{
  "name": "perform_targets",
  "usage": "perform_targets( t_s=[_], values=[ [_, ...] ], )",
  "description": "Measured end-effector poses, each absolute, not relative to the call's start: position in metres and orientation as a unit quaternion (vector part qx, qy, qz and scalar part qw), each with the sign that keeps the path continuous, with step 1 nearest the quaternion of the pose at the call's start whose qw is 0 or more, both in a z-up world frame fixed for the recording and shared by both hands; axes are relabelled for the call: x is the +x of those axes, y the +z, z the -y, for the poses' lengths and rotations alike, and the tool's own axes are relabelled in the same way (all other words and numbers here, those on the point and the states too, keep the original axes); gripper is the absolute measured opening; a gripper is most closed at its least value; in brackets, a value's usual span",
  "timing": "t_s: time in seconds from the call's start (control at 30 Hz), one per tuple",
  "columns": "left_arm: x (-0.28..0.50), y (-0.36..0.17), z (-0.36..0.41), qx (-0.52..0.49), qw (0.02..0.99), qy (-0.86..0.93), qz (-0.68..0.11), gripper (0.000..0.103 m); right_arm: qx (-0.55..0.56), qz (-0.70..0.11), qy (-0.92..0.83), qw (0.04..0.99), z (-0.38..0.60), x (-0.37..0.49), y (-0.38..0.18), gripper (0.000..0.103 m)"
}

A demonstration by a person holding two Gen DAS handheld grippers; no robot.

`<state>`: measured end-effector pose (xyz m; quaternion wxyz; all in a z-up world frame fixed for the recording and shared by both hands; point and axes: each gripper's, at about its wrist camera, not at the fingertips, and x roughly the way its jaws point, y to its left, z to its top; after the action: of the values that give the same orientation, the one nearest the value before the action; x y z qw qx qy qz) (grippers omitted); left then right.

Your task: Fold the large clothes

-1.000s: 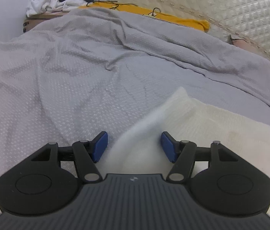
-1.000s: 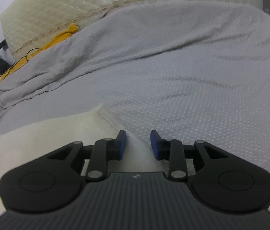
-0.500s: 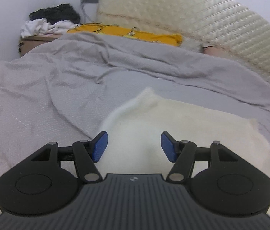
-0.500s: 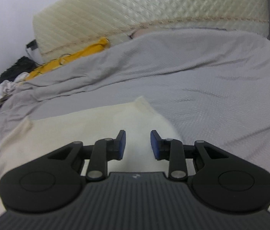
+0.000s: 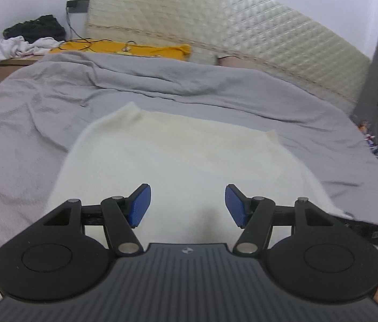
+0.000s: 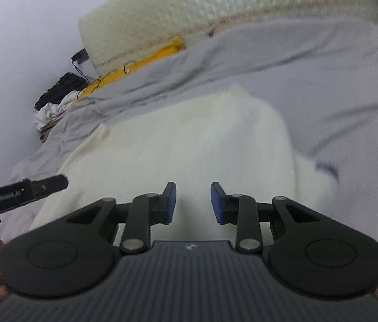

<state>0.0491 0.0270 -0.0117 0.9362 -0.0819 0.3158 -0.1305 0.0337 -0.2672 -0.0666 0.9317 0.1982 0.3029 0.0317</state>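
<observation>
Grey bedspread (image 5: 41,139) under cream garment (image 5: 183,161); both tongs gape, empty.

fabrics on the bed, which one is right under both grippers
The cream garment, the pale knit piece lying flat on the grey blanket. The yellow cloth lies far off by the headboard, and the white and black clothes are piled past the bed's corner.
</observation>
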Motion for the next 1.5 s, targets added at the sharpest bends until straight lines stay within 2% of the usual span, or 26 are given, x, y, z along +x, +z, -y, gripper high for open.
perform_targets(
  t_s=[0.07, 0.13, 0.3, 0.33, 0.37, 0.43, 0.57, 0.67, 0.87, 0.9, 1.07, 1.17, 1.27, 1.5],
  values=[
    [0.039, -0.010, -0.022, -0.080, 0.936, -0.138, -0.314, 0.067, 0.223, -0.311, 0.029, 0.923, 0.270, 0.030, -0.071, 0.033],
    [0.029, -0.012, -0.019, -0.082, 0.935, -0.140, -0.317, 0.067, 0.254, -0.316, 0.028, 0.914, 0.274, 0.028, -0.075, 0.041],
    [0.024, -0.017, -0.016, -0.085, 0.929, -0.144, -0.331, 0.067, 0.322, -0.341, 0.029, 0.883, 0.283, 0.031, -0.089, 0.043],
    [0.025, -0.018, -0.015, -0.085, 0.928, -0.143, -0.334, 0.067, 0.338, -0.343, 0.034, 0.876, 0.284, 0.031, -0.092, 0.056],
    [0.028, -0.019, -0.016, -0.087, 0.927, -0.143, -0.337, 0.067, 0.356, -0.344, 0.040, 0.868, 0.285, 0.032, -0.095, 0.076],
    [0.029, -0.022, -0.016, -0.093, 0.923, -0.145, -0.344, 0.068, 0.396, -0.348, 0.045, 0.849, 0.287, 0.032, -0.103, 0.092],
    [0.034, -0.024, -0.015, -0.095, 0.920, -0.147, -0.351, 0.068, 0.475, -0.377, 0.043, 0.794, 0.292, 0.038, -0.128, 0.091],
    [0.039, -0.026, -0.016, -0.106, 0.916, -0.152, -0.356, 0.072, 0.530, -0.378, 0.041, 0.758, 0.297, 0.040, -0.146, 0.091],
    [0.046, -0.032, -0.017, -0.127, 0.906, -0.163, -0.369, 0.074, 0.539, -0.357, 0.021, 0.763, 0.293, 0.064, -0.159, 0.092],
    [0.047, -0.032, -0.017, -0.129, 0.906, -0.165, -0.369, 0.075, 0.540, -0.354, 0.019, 0.764, 0.292, 0.066, -0.160, 0.090],
    [0.050, -0.036, -0.022, -0.159, 0.895, -0.177, -0.377, 0.076, 0.541, -0.331, 0.029, 0.773, 0.291, 0.063, -0.153, 0.065],
    [0.051, -0.038, -0.023, -0.178, 0.886, -0.190, -0.384, 0.077, 0.553, -0.312, 0.045, 0.771, 0.297, 0.059, -0.148, 0.053],
    [0.053, -0.043, -0.026, -0.210, 0.871, -0.205, -0.394, 0.079, 0.552, -0.292, 0.066, 0.778, 0.304, 0.057, -0.139, 0.048],
    [0.067, -0.072, -0.039, -0.338, 0.794, -0.236, -0.447, 0.082, 0.549, -0.271, 0.087, 0.786, 0.308, 0.060, -0.132, 0.046]
  ],
)
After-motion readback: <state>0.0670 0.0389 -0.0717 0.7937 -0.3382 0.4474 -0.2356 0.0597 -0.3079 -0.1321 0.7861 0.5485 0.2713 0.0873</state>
